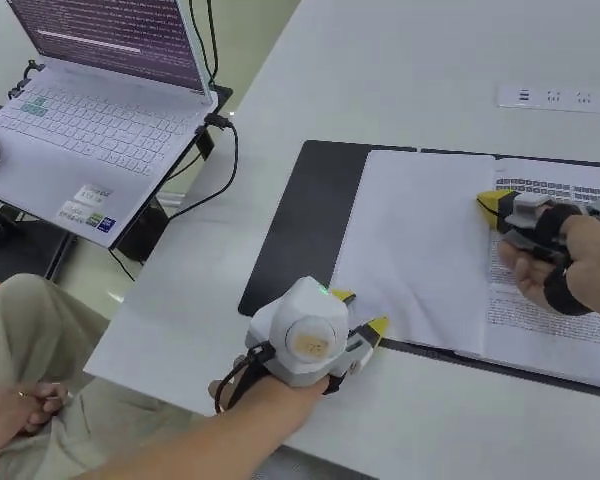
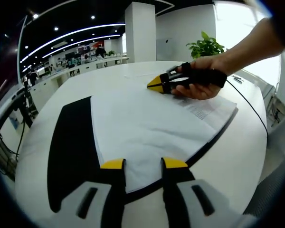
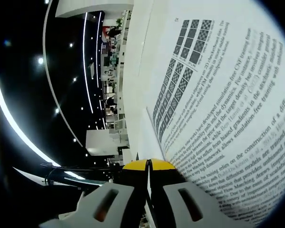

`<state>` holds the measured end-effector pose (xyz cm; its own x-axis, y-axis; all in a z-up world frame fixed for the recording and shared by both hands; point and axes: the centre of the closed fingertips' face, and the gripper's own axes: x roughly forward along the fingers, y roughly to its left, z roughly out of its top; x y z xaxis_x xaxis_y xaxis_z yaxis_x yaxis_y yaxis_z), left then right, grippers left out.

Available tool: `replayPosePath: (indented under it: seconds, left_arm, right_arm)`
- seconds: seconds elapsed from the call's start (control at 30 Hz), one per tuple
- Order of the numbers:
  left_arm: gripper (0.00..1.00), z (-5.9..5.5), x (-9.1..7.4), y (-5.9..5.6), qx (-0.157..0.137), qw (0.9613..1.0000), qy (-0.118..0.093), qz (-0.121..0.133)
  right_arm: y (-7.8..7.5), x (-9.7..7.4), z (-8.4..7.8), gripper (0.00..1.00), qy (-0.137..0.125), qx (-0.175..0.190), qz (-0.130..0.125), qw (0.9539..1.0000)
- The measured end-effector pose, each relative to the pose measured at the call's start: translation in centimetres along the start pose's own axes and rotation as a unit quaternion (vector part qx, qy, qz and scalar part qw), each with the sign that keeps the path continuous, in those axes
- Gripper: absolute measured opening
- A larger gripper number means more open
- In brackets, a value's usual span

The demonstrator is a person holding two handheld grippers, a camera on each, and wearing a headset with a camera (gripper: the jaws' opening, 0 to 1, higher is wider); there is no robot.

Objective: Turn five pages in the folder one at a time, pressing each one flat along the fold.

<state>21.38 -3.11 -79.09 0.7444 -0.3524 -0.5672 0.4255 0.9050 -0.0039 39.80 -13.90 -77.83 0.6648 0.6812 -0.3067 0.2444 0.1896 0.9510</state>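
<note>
Folder [image 1: 298,222]: black, open flat on the white table [image 1: 400,80], centre to right of the head view. Its long axis runs left to right and the fold runs up the frame.
Left leaf: blank page [image 1: 420,240]. Right leaf: printed page [image 3: 228,109] with a grid of checkerboard figures. The words "simulation-free CNF training" are legible; the rest is too small.
Left gripper [image 2: 143,164]: released, jaws apart, tips at the bottom edge of the blank page.
Right gripper [image 3: 148,165]: clenched, yellow tips together, at the fold near the top of the printed page.
Laptop [image 1: 100,120], upper left: screen text unreadable.
</note>
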Motion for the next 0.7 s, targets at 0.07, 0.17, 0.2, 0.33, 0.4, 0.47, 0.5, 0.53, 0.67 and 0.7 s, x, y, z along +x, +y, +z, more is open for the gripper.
replayPosePath:
  seconds: [0.07,0.17,0.2,0.33,0.4,0.47,0.5,0.53,0.67,0.7]
  left_arm:
    - [0.28,0.0,0.0,0.0,-0.001,1.0,-0.001,0.0]
    - [0.28,0.0,0.0,0.0,0.0,1.0,-0.003,0.0]
    - [0.28,0.0,0.0,0.0,0.0,1.0,-0.003,0.0]
    - [0.28,0.0,0.0,0.0,0.002,1.0,-0.005,0.0]
    - [0.28,0.0,-0.1,0.0,0.001,1.0,-0.008,0.0]
    - [0.28,0.0,0.0,0.0,0.001,1.0,-0.009,0.0]
    - [0.28,0.0,-0.1,0.0,0.0,1.0,-0.01,0.0]
    - [0.28,0.0,-0.1,0.0,0.0,0.9999,-0.01,0.0]
    - [0.28,0.0,-0.1,0.0,0.0,0.9999,-0.011,0.0]
    - [0.28,0.0,-0.1,0.0,0.0,0.9999,-0.011,0.0]
  right_arm:
    - [0.3,0.5,0.5,0.0,-0.01,0.006,0.002,0.9999]
    - [0.4,1.4,1.5,0.0,-0.026,0.015,0.004,0.9995]
    - [0.5,1.7,1.8,0.0,-0.032,0.017,0.003,0.9994]
    - [0.9,2.6,2.7,0.0,-0.051,0.009,0.0,0.9987]
    - [1.2,3.1,3.4,0.0,-0.064,0.004,-0.001,0.9979]
    - [1.2,3.7,4.1,0.0,-0.079,0.004,-0.006,0.9968]
    - [1.3,3.9,4.4,0.0,-0.086,0.0,-0.005,0.9963]
    - [1.3,4.1,4.6,0.0,-0.087,0.002,-0.007,0.9962]
    - [1.4,4.7,5.4,0.0,-0.109,0.006,-0.013,0.9939]
    - [1.4,4.7,5.6,0.0,-0.119,0.01,-0.014,0.9928]
